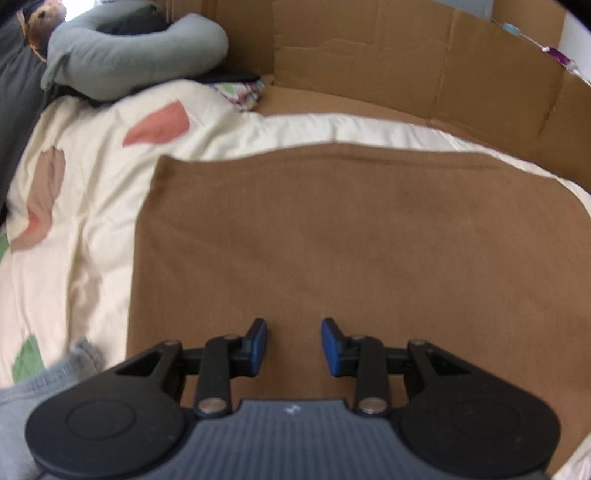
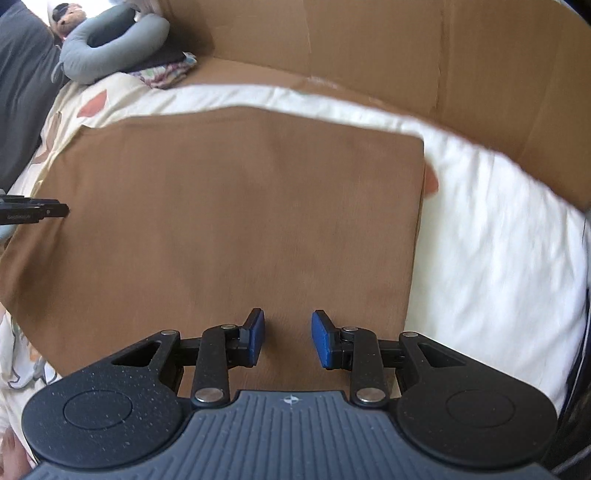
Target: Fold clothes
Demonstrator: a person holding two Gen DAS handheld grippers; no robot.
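Where the brown garment point(image 1: 332, 236) lies flat on the bed, I see it folded into a broad rectangle, its edges fairly straight and its surface smooth. It sits on a cream quilt point(image 1: 85, 206) with pink and green patches, and fills the centre of both wrist views. In the left wrist view its left edge runs from about 7 o'clock up to a corner at 10 o'clock; in the right wrist view its right edge falls from 2 o'clock to 4 o'clock, with white bedding point(image 2: 491, 236) beyond it.

My left claw point(image 1: 294, 347) hangs over the near part of the garment at 6 o'clock, blue pads parted with only bare cloth showing between them, gripping nothing. My right claw point(image 2: 288, 339) hangs likewise over the near right part of the garment, pads apart and empty. The tip of the left claw also pokes into the right wrist view at 9 o'clock.

Further out, a cardboard wall point(image 1: 406, 66) curves around the far side of the bed from 12 to 3 o'clock. At 11 o'clock lie a grey-green cushion point(image 1: 140, 55), a small patterned bundle point(image 1: 242, 92) of cloth beside it, and a brown soft toy point(image 1: 42, 22). A grey sleeve point(image 1: 40, 384) shows at 8 o'clock in the left view.
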